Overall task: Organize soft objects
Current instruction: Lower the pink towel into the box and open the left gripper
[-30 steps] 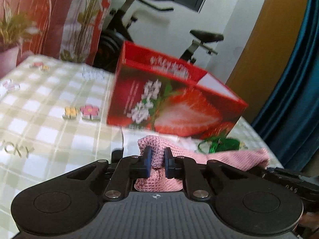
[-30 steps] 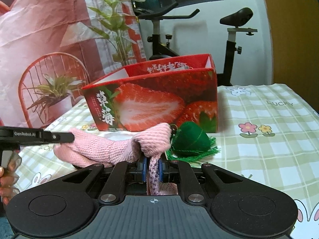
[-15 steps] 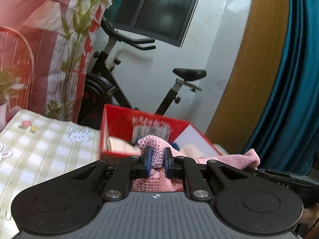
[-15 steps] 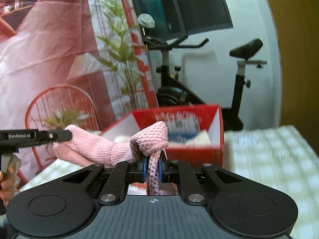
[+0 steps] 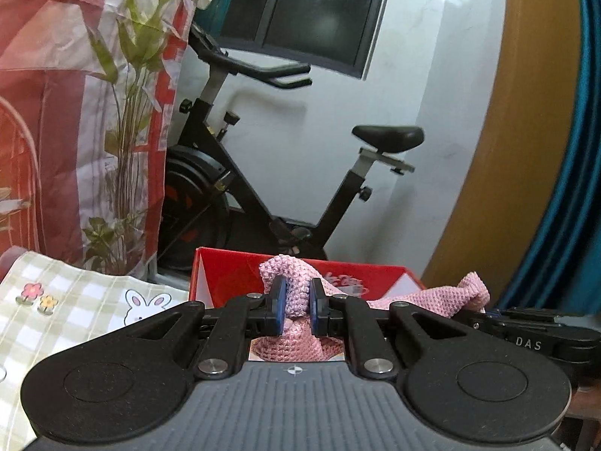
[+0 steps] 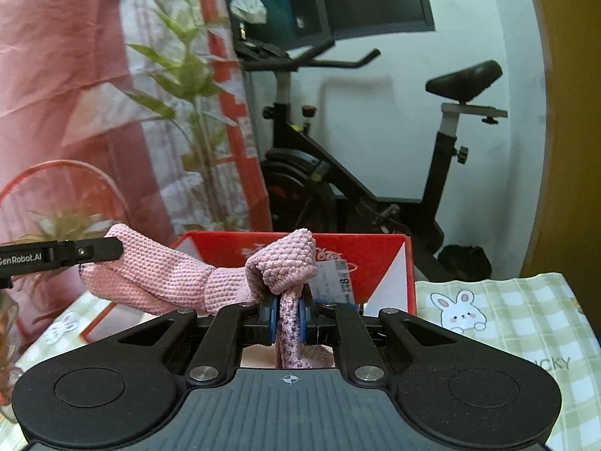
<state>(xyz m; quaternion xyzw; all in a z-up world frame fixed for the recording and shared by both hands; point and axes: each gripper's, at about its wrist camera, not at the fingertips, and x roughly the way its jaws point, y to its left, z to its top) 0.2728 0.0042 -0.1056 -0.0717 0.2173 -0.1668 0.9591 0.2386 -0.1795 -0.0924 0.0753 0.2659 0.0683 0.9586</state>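
Note:
A pink knitted cloth (image 5: 424,300) hangs stretched between both grippers above the open red strawberry box (image 5: 233,274). My left gripper (image 5: 296,306) is shut on one end, its blue pads pinching a bunched fold. In the right wrist view my right gripper (image 6: 288,314) is shut on the other end of the pink cloth (image 6: 157,278), which runs left to the other gripper's black finger (image 6: 75,253). The red box (image 6: 368,259) lies just beyond the fingers, with a paper label showing inside. The box floor is hidden behind the gripper bodies.
The table carries a green-checked cloth with bunnies (image 6: 499,319) and flowers (image 5: 75,300). Behind the box stands a black exercise bike (image 5: 263,173). A leafy plant (image 5: 127,120) and a red wire chair (image 6: 56,180) stand at the left, a blue curtain (image 5: 563,188) at the right.
Both grippers have risen and moved forward with the pink cloth. The box, seen from its side a second ago, now sits low in view with its opening showing; the green tasselled object has dropped out of sight.

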